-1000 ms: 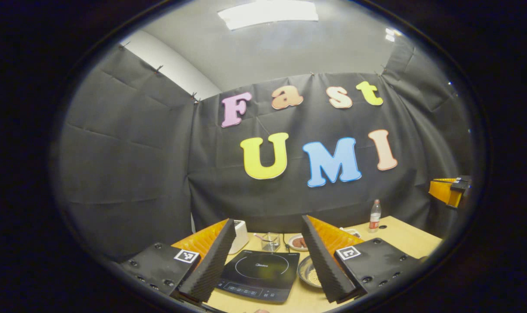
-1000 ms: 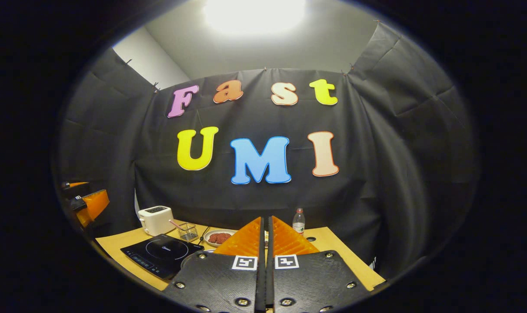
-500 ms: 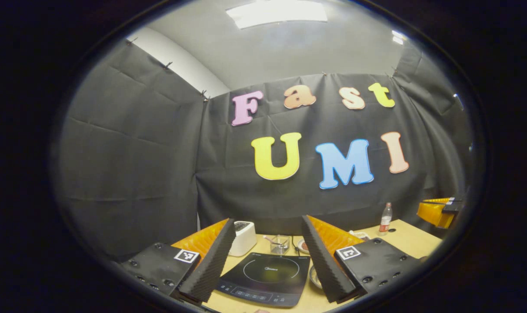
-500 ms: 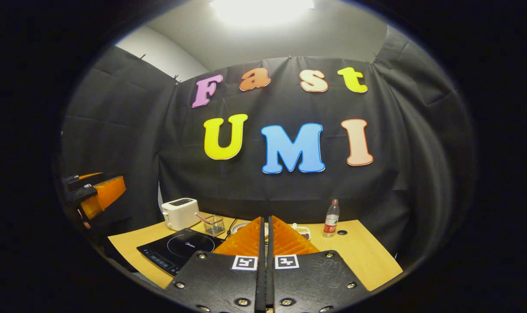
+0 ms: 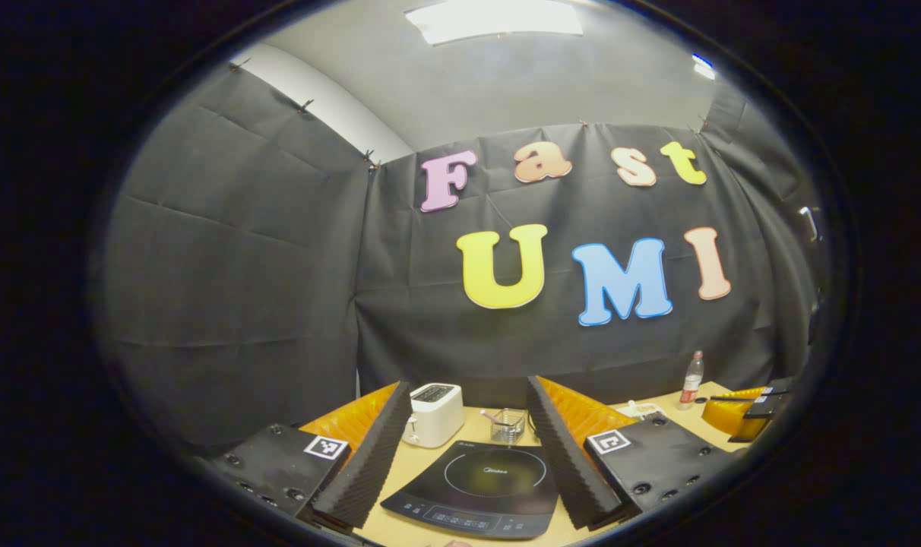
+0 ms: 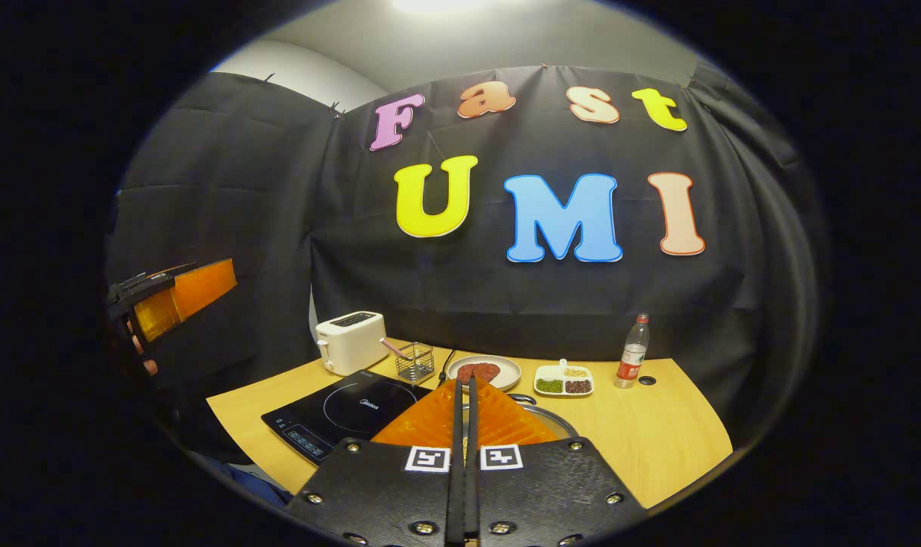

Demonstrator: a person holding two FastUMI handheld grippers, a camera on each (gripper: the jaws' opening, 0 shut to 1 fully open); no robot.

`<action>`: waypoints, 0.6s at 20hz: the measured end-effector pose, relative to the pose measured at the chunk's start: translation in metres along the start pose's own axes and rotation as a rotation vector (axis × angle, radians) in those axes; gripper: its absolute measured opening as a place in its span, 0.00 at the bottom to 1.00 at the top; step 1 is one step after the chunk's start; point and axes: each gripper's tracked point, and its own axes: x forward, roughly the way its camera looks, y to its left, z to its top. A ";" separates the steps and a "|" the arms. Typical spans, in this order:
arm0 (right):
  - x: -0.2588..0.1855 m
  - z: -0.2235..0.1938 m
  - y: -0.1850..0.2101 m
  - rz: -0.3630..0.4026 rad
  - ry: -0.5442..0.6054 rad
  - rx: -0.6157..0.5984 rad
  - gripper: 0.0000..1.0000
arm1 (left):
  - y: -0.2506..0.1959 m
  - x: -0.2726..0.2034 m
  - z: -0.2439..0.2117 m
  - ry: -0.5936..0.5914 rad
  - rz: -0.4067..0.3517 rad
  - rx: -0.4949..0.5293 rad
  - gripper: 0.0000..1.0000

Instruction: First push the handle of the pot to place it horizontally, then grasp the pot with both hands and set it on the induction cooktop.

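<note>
Above the induction cooktop [image 5: 476, 490], left gripper [image 5: 468, 448] spread wide for grasping; behind the pot [image 6: 540, 414], right gripper [image 6: 465, 387] pressed closed, probably for handle-pushing

the induction cooktop [image 5: 482, 488] is a flat black glass slab with a thin white ring marked on its middle and a strip of controls along its near edge. it lies flat on the wooden table [image 6: 658, 437], set at a slant to the table's edge, with nothing on its ring. in the right gripper view the cooktop [image 6: 346, 414] sits left of the pot [image 6: 555, 419], of which just a curved silvery metal rim shows; its handle and inside cannot be made out.
</note>
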 end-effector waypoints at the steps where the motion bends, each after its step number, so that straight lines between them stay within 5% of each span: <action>1: 0.003 -0.005 0.006 0.019 0.018 -0.002 0.00 | 0.004 0.001 -0.002 0.002 0.004 -0.001 0.92; 12: 0.026 -0.076 0.048 0.139 0.219 -0.009 0.01 | 0.025 0.017 -0.017 0.019 0.018 -0.006 0.92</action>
